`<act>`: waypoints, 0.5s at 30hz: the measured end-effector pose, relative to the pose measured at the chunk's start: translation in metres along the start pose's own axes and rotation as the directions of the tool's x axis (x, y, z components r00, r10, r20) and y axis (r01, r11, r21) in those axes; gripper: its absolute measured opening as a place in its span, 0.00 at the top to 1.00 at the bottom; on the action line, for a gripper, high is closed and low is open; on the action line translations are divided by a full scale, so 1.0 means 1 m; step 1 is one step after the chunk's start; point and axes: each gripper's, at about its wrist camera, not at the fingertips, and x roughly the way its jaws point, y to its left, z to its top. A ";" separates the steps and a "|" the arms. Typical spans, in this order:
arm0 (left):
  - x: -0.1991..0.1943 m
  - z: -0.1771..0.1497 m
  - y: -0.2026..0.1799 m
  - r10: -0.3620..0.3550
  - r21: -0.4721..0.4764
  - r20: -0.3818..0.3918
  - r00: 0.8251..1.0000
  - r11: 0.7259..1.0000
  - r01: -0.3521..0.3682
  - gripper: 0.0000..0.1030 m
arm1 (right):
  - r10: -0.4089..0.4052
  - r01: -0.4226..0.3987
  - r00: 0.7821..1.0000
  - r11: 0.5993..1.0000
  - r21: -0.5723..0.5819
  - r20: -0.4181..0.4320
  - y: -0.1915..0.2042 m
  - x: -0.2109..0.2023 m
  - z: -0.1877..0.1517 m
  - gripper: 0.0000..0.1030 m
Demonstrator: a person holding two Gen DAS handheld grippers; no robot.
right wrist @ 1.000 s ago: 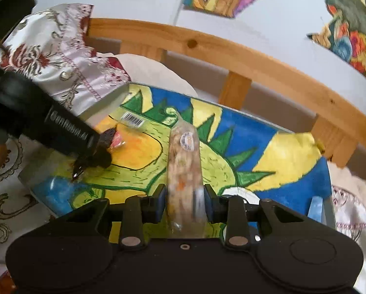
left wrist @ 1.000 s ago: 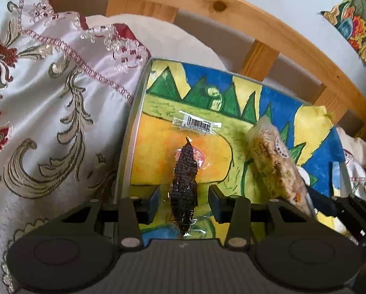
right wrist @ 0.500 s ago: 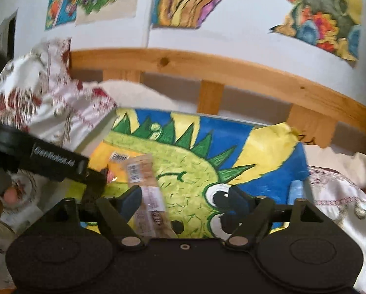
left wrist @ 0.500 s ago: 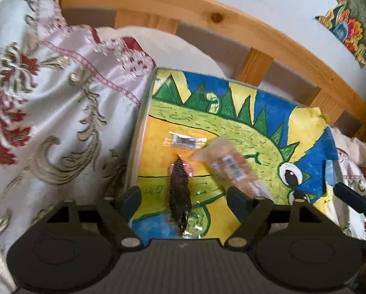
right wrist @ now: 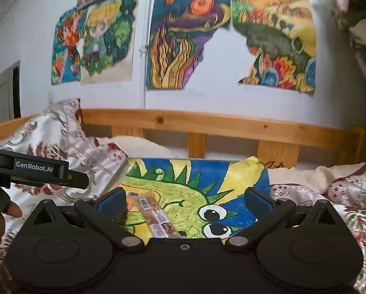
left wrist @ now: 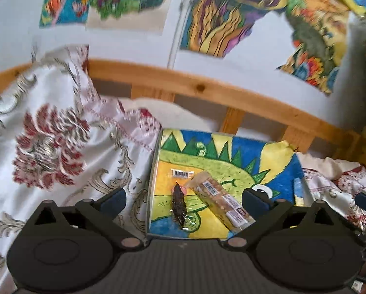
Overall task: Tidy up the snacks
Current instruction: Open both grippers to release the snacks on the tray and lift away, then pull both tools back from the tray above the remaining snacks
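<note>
- Left gripper: jaws just opened wide, empty, above the dark snack.
- Right gripper: jaws just opened wide, empty; nut bar lies on the dinosaur-painted tray.

A wooden-railed bed covered in white floral-embroidered bedding carries a flat painted dinosaur board; a dark snack packet and a clear-wrapped cracker pack lie on the board, just beside each other.

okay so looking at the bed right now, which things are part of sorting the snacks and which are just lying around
Part of the job:
dark snack packet
long snack bar
dinosaur tray
left gripper, open
right gripper, open

Just lying about:
floral bedspread
wall drawings
wooden bed rail
</note>
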 end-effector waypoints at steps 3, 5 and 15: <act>-0.026 -0.008 -0.004 0.015 0.020 0.045 0.999 1.000 -0.016 0.01 | -0.008 0.007 0.999 1.000 0.012 0.035 0.001 -0.031 0.000 0.01; -0.046 -0.014 -0.004 0.026 0.021 0.074 0.997 0.999 -0.028 0.01 | -0.012 0.011 0.999 1.000 0.018 0.048 0.002 -0.050 -0.001 0.01; -0.114 -0.057 -0.012 0.053 0.035 0.105 0.993 0.998 -0.057 0.00 | -0.036 0.034 0.999 0.996 0.086 0.028 0.003 -0.133 -0.023 0.01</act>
